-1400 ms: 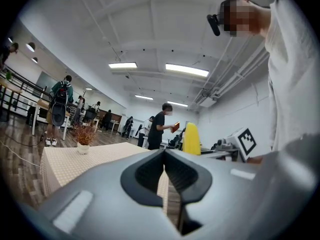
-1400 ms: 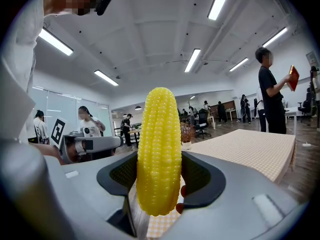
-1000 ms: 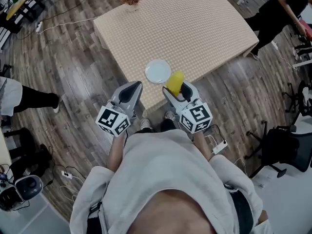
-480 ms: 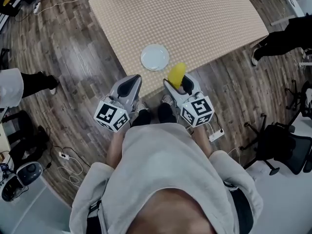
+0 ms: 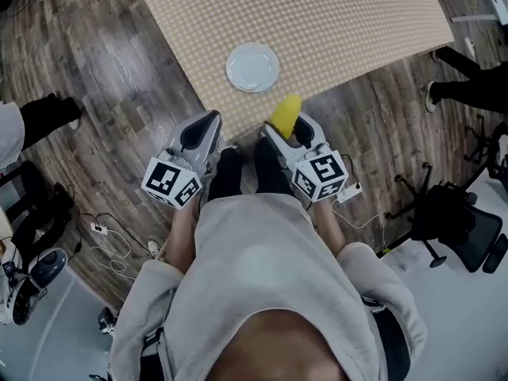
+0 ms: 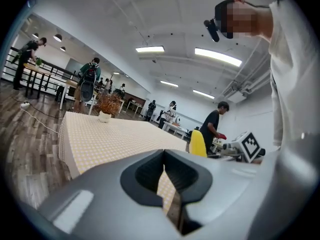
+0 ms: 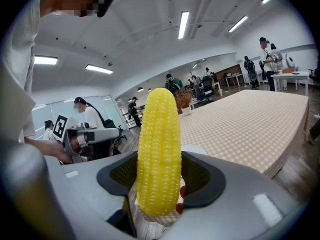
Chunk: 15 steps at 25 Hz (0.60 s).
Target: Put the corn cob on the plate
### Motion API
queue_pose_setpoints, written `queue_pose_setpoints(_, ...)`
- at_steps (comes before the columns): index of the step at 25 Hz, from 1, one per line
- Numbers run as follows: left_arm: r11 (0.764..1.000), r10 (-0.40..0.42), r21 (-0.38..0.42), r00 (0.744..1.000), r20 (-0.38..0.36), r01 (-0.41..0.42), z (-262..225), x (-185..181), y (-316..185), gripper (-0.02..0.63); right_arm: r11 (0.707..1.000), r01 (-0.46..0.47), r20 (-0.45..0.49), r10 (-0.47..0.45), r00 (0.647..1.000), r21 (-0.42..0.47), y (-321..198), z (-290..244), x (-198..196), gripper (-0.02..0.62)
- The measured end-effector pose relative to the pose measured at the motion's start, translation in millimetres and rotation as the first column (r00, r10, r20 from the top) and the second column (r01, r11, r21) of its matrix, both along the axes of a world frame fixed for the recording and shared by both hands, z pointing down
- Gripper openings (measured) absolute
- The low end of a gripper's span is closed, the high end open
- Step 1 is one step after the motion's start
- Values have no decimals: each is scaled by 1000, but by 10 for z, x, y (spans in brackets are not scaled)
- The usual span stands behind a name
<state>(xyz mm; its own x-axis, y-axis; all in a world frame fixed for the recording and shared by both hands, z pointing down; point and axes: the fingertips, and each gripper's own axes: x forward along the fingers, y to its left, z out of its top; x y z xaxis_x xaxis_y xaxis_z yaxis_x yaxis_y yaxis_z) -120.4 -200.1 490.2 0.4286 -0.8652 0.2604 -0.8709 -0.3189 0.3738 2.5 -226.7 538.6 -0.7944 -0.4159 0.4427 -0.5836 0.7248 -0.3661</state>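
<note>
Head view: overhead, steeply down. Gripper views: low, near level, facing across table point(image 5: 333, 14); table shared by all.

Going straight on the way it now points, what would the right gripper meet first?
Probably the checkered table near its front edge, just short of the plate. The corn cob held in the right gripper would touch first. Depth is unclear.

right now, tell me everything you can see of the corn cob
The corn cob is bright yellow, husk-free, with neat rows of kernels tapering to a rounded tip. It stands tip-up between the jaws of the right gripper, which is shut on its lower part, the rest sticking out past them. In the head view it hangs near the edge of the checked table, short of the white plate, touching neither.
</note>
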Motion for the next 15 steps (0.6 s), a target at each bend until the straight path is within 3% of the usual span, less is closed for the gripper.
queue_pose_setpoints(8,999,-8,-46,1000,-13,8,227,-23,23,8,998,18,-29,-20,999,-56,-19,346,-40,259)
queue_pose_setpoints(15,998,-24,-62,999,-24,22,268,-96,26,8,998,49,-44,-50,998,-27,-261,470,-207,259)
